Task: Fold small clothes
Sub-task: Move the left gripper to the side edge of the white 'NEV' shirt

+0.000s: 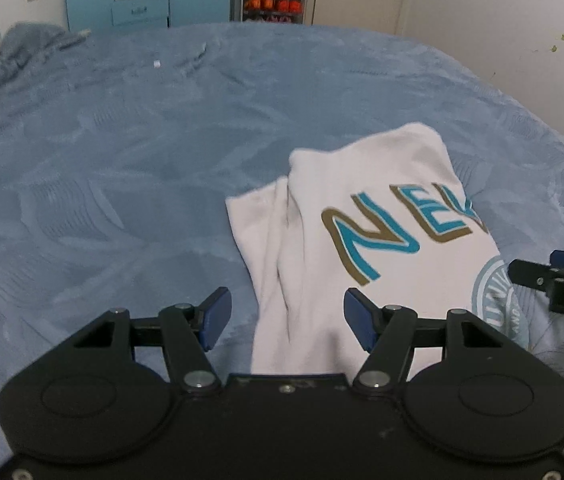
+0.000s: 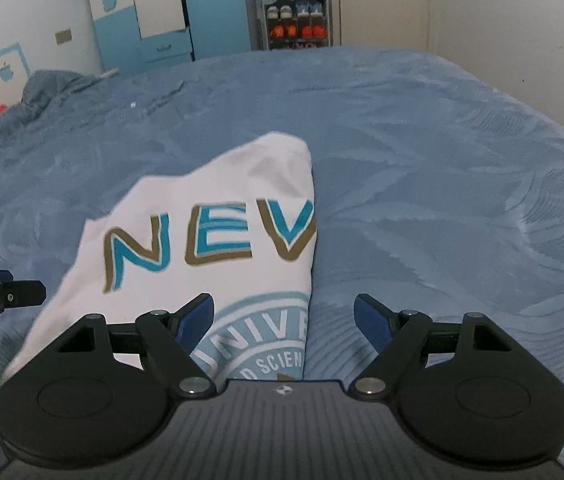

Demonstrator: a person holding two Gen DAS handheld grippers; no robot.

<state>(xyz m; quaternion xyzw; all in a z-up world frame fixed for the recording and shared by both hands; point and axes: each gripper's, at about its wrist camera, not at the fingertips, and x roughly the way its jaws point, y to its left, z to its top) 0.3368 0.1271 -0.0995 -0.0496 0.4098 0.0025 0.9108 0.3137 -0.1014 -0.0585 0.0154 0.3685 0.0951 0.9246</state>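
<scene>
Garment: white shirt (image 1: 365,248), partly folded, lying on the blue bedspread (image 1: 122,160); centre-right of the left wrist view, centre-left of the right wrist view.
Print: teal letters edged in gold, "NEV" readable in the right wrist view; pale blue round seal (image 2: 258,340) below them, cut off at the shirt's folded right edge.
Folds: long creases run down the shirt's left side in the left wrist view.
Left gripper (image 1: 287,320): jaws spread wide, nothing held; blue pads either side of the shirt's near end, lower centre of the frame.
Right gripper (image 2: 283,324): jaws spread wide, nothing held; left pad over the seal, right pad over bare bedspread.
Background: blue-and-white wardrobe (image 2: 154,12) upper left; shoe rack (image 2: 295,16) upper centre; crumpled blue fabric (image 1: 26,48) at the bed's far left.
</scene>
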